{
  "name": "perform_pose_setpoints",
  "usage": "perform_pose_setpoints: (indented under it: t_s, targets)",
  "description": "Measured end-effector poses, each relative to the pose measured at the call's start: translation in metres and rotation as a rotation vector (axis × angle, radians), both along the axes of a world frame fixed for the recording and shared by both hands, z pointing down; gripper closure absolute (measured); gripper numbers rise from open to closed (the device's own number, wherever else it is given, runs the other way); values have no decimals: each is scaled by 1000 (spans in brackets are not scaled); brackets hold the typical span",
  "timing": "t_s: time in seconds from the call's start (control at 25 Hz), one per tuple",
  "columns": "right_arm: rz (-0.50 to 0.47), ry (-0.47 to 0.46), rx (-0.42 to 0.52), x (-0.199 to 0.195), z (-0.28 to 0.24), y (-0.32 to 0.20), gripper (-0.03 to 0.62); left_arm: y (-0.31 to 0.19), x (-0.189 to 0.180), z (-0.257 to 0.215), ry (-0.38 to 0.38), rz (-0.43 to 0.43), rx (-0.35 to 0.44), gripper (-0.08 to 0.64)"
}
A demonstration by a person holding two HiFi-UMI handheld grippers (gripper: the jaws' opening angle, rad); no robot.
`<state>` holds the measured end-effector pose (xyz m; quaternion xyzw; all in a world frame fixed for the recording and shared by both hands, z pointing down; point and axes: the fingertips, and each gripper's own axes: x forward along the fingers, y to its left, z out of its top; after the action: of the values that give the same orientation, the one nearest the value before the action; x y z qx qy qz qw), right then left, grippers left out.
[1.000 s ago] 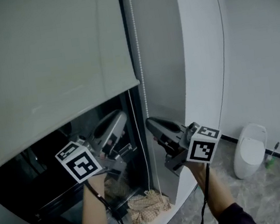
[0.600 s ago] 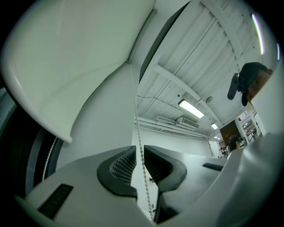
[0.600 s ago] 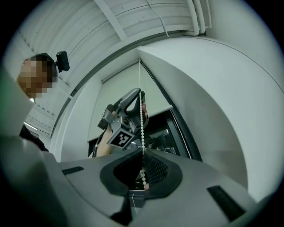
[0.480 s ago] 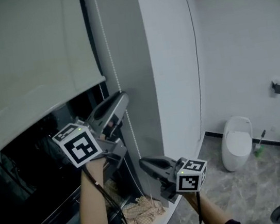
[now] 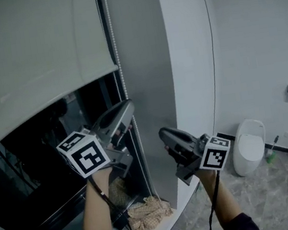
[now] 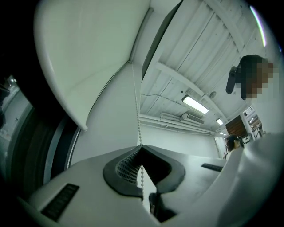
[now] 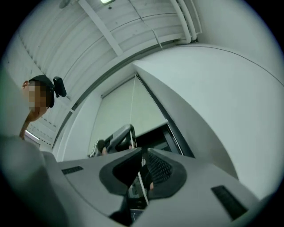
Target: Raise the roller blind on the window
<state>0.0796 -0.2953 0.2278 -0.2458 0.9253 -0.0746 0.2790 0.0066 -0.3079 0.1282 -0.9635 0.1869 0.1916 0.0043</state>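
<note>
— Roller blind (image 5: 28, 59) covers the upper part of the window (image 5: 39, 170), and its bottom bar ends just above the left hand-held gripper (image 5: 128, 106). Dark glass shows below, so I judge it partway up. What worries you?

— The biggest thing is the blind dropping back. It depends on whatever grips the bead chain (image 5: 113, 36) at the window's right edge. The left hand-held gripper has its jaws pressed together on that chain, which looks sound.

— And the other one?

— The right hand-held gripper (image 5: 163, 132) sits lower down. Its jaws are closed round the chain too, but they have just been opening a little. If that hold goes slack while the left one lets go, I'd expect the fabric to run down.

— Could the fabric roll up crooked?

— Possibly. A pull out towards the room rather than straight down may drag the chain off whatever drives it up top, which is out of view.

— Wrong strand?

— That too. The loop's two strands run close together below the left gripper. Pinch the other one and the blind likely lowers instead.

— Anything smaller?

— The two grippers work near each other, so they may knock together. And the beads are tiny and look smooth, so I judge they'd slide through the pads under a hard tug.
</note>
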Motion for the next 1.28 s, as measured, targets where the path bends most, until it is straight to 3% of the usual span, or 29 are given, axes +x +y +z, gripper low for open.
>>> perform_pose_setpoints:
  t_s: [0.2,0.36,0.52,0.72,0.8,0.96,1.16,1.28]
  targets:
    - [-83,27,164,-48,-90,-16,514,-9,-30,36,-1,6,-60,547]
    - [-194,-4,230,-67,-145,-10,514,10,-23,44,2,-4,-92,548]
    - [-269,-24,252,-103,-175,-20,514,8,-44,62,-8,-25,-122,548]
    - [-284,-49,268,-107,-185,-6,515,27,-50,96,-20,-46,-148,548]
    - [-284,-25,269,-108,-185,-3,559,29,-48,107,-26,-41,-163,548]
    - [-267,36,240,-112,-179,-13,574,23,-49,116,-6,-39,-202,548]
    - [-208,81,215,-98,-129,6,574,40,-61,140,46,-17,-158,545]
    - [-173,146,167,-94,-101,5,574,35,-61,105,106,22,-128,545]
